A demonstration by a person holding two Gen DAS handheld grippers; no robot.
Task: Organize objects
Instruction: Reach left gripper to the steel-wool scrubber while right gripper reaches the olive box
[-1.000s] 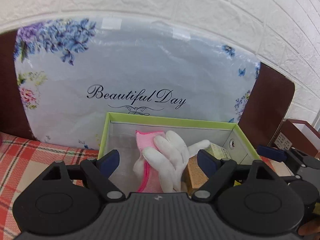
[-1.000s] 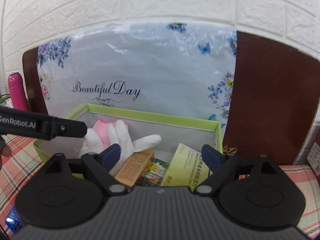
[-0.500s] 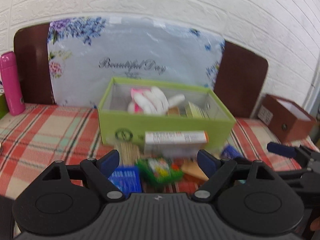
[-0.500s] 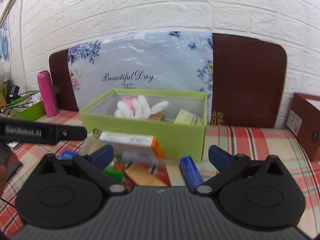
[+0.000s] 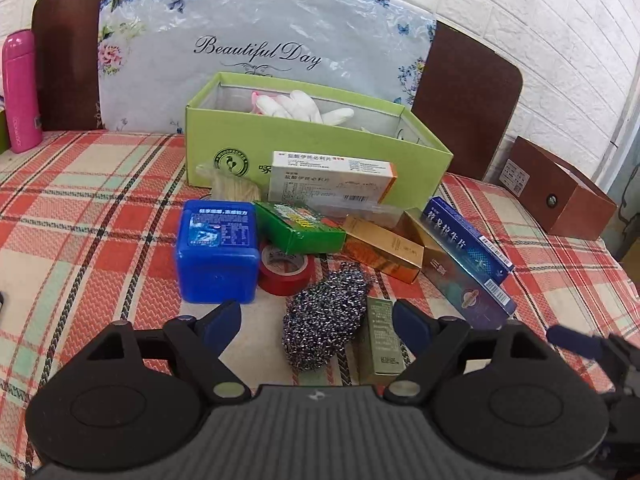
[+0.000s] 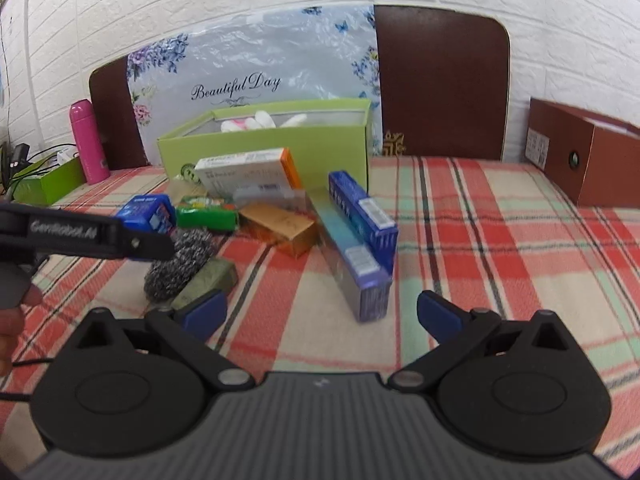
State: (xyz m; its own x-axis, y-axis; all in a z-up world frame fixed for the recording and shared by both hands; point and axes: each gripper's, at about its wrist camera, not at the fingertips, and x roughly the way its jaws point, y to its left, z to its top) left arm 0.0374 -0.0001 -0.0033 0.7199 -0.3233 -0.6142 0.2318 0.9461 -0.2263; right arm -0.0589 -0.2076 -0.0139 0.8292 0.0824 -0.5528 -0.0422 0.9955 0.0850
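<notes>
Left gripper [image 5: 317,316] had just narrowed slightly but stood open and empty above one steel scourer [image 5: 325,317]; right gripper [image 6: 320,314] gaped wide, empty. Left to right on the plaid cloth [image 5: 92,216]: one blue tub [image 5: 216,249], one red tape roll [image 5: 285,269], one green box [image 5: 299,227], two gold boxes [image 5: 382,249], one blue carton [image 5: 466,240]. Behind stood one lime bin [image 5: 320,148] holding white gloves [image 5: 298,105].

Wiry metal scourer [image 5: 326,320], glossy plastic blue tub [image 5: 216,252], woven plaid cloth [image 5: 80,220]

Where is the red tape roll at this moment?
In the left wrist view the red tape roll lies on the checked cloth, between the blue plastic box and the steel scourer, partly under the green box.
</notes>
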